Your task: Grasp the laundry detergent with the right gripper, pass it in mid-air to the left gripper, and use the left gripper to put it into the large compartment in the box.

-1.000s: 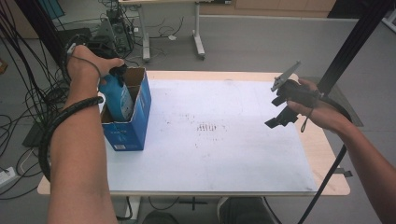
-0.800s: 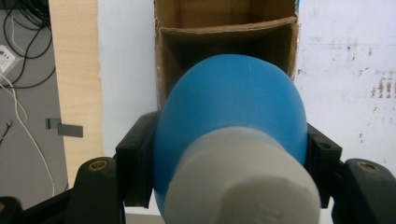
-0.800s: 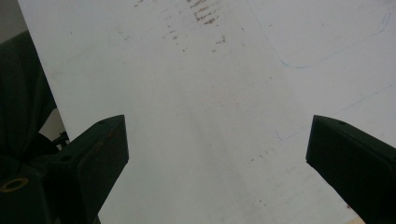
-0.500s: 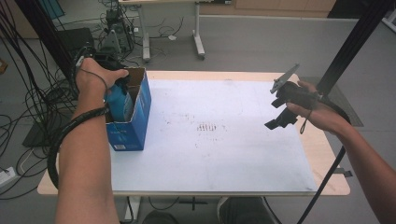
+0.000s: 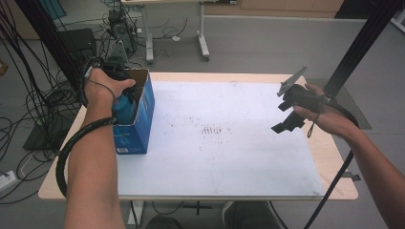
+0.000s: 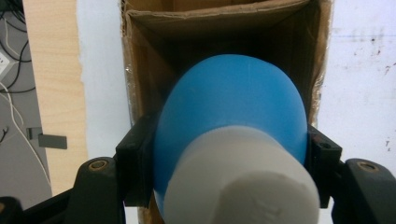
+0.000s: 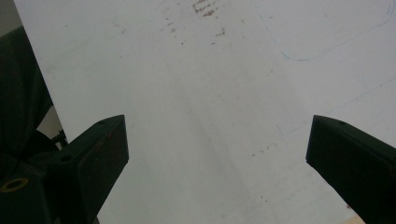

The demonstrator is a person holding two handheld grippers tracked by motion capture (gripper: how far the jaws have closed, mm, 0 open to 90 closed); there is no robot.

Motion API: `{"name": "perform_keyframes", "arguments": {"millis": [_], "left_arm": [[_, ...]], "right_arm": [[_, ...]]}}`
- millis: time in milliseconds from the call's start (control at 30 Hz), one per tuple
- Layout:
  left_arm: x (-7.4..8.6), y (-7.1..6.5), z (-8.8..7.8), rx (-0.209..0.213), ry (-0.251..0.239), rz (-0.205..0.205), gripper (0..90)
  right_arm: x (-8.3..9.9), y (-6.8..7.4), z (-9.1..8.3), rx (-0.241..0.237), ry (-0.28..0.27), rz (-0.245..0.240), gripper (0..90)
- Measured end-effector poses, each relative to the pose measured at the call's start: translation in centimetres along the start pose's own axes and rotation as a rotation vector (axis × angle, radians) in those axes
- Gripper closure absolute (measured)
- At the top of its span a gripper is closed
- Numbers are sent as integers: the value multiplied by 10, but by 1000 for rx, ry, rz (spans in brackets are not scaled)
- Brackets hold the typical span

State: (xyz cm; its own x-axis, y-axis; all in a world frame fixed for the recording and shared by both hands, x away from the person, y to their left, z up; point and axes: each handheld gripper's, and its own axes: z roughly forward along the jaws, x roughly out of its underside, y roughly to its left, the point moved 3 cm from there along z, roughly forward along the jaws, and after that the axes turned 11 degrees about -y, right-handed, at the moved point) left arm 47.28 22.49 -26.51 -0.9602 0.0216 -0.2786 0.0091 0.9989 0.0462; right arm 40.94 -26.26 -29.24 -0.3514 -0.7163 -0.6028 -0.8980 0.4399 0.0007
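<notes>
A blue bottle [image 6: 233, 112] with a white cap [image 6: 243, 186] is clamped between the jaws of my left gripper [image 6: 229, 154], which is shut on it. The bottle [image 5: 125, 106] hangs inside the open top of a blue cardboard box [image 5: 138, 119] at the table's left side. My left gripper [image 5: 114, 88] is over the box, mostly hidden by the hand. Over the right side of the table my right gripper [image 5: 286, 117] is held in the air. Its jaws stand wide open in the right gripper view, with nothing between the fingertips of this gripper [image 7: 217, 158].
A white sheet [image 5: 224, 138] with dark smudges covers most of the wooden table [image 5: 334, 162]. Cables [image 5: 28, 95] and equipment lie on the floor at the left. A black pole [image 5: 363, 38] rises at the back right.
My left gripper has carried the blue bottle lower into the box and slightly towards the far side. The right gripper has stayed in place.
</notes>
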Motion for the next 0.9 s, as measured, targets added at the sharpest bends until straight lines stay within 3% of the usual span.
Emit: {"name": "perform_keyframes", "arguments": {"millis": [900], "left_arm": [[11, 2, 30, 8, 31, 5, 359]], "right_arm": [[-1, 0, 6, -1, 27, -8, 56]]}}
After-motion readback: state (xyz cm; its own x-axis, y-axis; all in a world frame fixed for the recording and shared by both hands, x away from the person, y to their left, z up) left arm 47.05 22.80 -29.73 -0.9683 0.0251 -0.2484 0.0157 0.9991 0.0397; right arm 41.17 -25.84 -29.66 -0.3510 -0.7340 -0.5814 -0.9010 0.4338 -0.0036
